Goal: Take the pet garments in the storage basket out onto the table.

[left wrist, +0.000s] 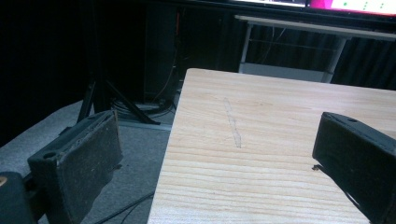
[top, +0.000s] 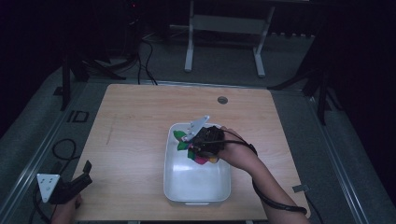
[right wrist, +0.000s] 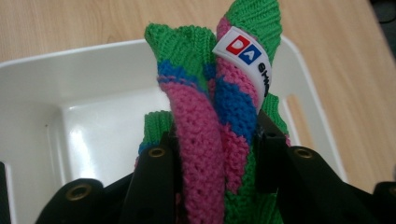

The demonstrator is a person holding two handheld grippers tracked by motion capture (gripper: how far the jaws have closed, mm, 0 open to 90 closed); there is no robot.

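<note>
A knitted cloth in green, pink and blue stripes, with a white label, stands bunched between the black jaws of my right gripper, which is shut on it. In the high view the right gripper holds the knitted cloth over the far right part of a white plastic tub. My left gripper is at the table's near left corner, open, with nothing between its pads; it looks along the table's left edge.
The wooden table has a small round grommet near its far edge. A white metal stand and cables lie on the floor beyond. A cable loops on the floor at the left.
</note>
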